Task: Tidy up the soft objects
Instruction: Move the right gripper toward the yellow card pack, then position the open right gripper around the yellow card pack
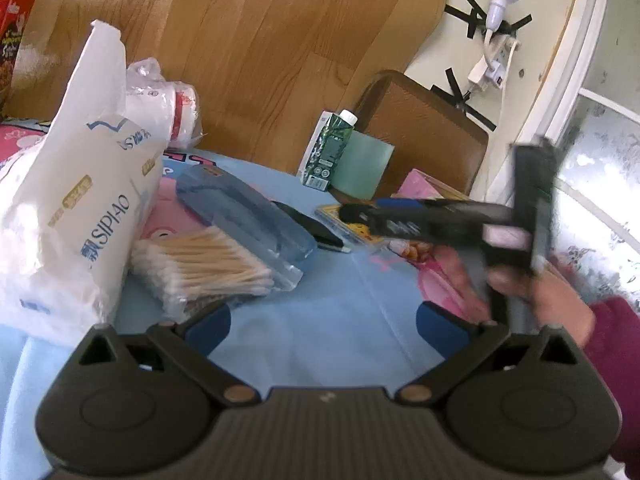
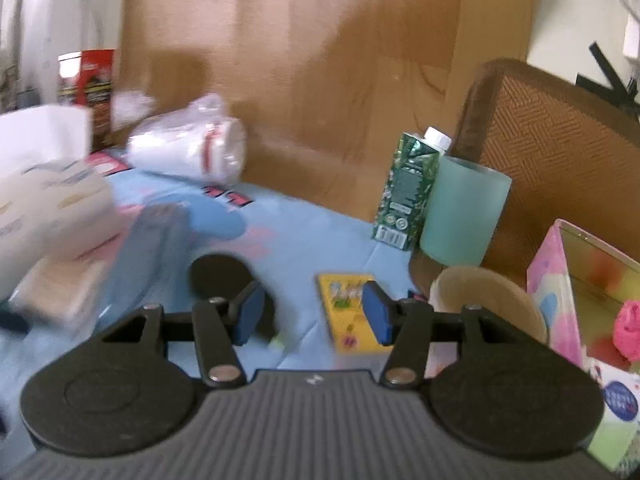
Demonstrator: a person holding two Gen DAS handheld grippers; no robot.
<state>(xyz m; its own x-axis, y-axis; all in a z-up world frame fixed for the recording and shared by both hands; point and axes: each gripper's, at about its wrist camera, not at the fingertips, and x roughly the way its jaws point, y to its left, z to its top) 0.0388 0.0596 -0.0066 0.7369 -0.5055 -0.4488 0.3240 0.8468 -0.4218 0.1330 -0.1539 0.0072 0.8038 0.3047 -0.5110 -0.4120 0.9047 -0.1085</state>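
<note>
A table under a light blue cartoon-print cloth (image 1: 340, 308) stands against a wood-panelled wall, crowded with household bits.

The left gripper (image 1: 324, 320) hovers low over bare cloth, its blue pads spread wide with nothing between them. The soft things lie to its left: the white SIPIAO tissue pack (image 1: 76, 216) stands upright at the near-left edge, and a bag of cotton swabs (image 1: 196, 268) lies just beside it, touching its foot, the sticks running left to right, across the line the jaws point along. That bag sits just left of and beyond the left jaw, so the left gripper is clearly the nearer one to it; a short swing leftward would probably bring the pads around it.

The right gripper (image 2: 312, 316) is about half open and empty, pointing over a yellow card (image 2: 348, 308) that lies flat on the cloth right in front of its pads. From its blurred view the tissue pack (image 2: 48, 192) and swabs (image 2: 60, 292) are far off to the left. An open pink box (image 2: 584, 292) at the right holds something pink and fluffy; it looks a likely place for the soft things.
</note>
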